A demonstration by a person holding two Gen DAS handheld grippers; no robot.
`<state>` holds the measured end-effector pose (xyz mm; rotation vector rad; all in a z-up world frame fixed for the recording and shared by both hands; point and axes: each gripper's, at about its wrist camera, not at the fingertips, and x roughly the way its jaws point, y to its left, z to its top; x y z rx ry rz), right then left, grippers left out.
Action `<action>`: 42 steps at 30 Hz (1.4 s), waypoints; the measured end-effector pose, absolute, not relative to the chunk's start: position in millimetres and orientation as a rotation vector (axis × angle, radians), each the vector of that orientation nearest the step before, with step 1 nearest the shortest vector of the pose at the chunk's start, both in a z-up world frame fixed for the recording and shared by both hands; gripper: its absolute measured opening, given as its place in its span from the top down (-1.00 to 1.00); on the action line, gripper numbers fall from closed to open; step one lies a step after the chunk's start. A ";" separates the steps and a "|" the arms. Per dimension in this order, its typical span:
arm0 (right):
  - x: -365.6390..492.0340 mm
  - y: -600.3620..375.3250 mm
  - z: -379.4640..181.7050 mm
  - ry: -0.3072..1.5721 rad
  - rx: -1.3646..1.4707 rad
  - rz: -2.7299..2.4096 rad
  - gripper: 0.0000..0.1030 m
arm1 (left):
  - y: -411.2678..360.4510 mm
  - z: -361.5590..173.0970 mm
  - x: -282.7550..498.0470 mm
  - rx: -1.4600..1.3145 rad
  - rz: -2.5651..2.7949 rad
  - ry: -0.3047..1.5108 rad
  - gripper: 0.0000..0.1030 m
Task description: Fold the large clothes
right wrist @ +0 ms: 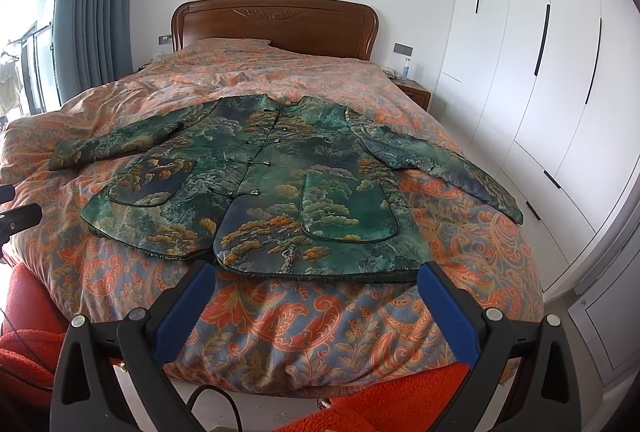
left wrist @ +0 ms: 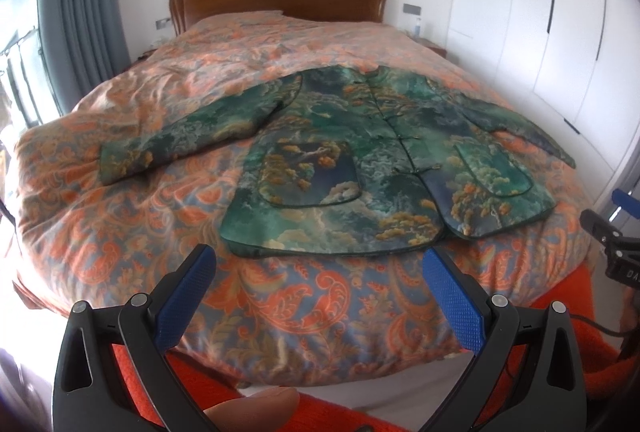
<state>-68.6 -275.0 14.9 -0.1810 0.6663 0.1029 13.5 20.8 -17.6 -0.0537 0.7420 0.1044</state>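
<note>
A green patterned jacket (left wrist: 352, 152) with knot buttons and two front pockets lies flat and face up on the bed, sleeves spread to both sides. It also shows in the right wrist view (right wrist: 280, 172). My left gripper (left wrist: 320, 260) is open and empty, held just short of the jacket's lower hem, toward its left half. My right gripper (right wrist: 316, 274) is open and empty, held just short of the hem on the right half. The right gripper's tip shows at the right edge of the left wrist view (left wrist: 608, 228).
The bed has an orange paisley quilt (left wrist: 168, 216) and a wooden headboard (right wrist: 276, 24). White wardrobes (right wrist: 532, 72) line the right side. A grey curtain (right wrist: 92, 4) hangs at the left. A nightstand (right wrist: 412, 92) stands by the headboard. Orange fabric (right wrist: 396, 400) lies below the bed's foot.
</note>
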 end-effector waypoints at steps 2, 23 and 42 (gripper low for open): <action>-65.2 -275.1 15.4 0.662 -0.185 0.103 -1.00 | 20.7 -16.9 14.1 -0.037 0.130 0.728 -0.99; -48.6 -293.4 29.1 0.574 -0.188 0.085 -1.00 | 29.7 -14.1 16.9 0.065 0.283 0.618 -0.99; -39.9 -295.7 3.5 0.690 -0.187 0.159 -1.00 | 26.0 -26.2 22.3 0.062 0.204 0.713 -0.99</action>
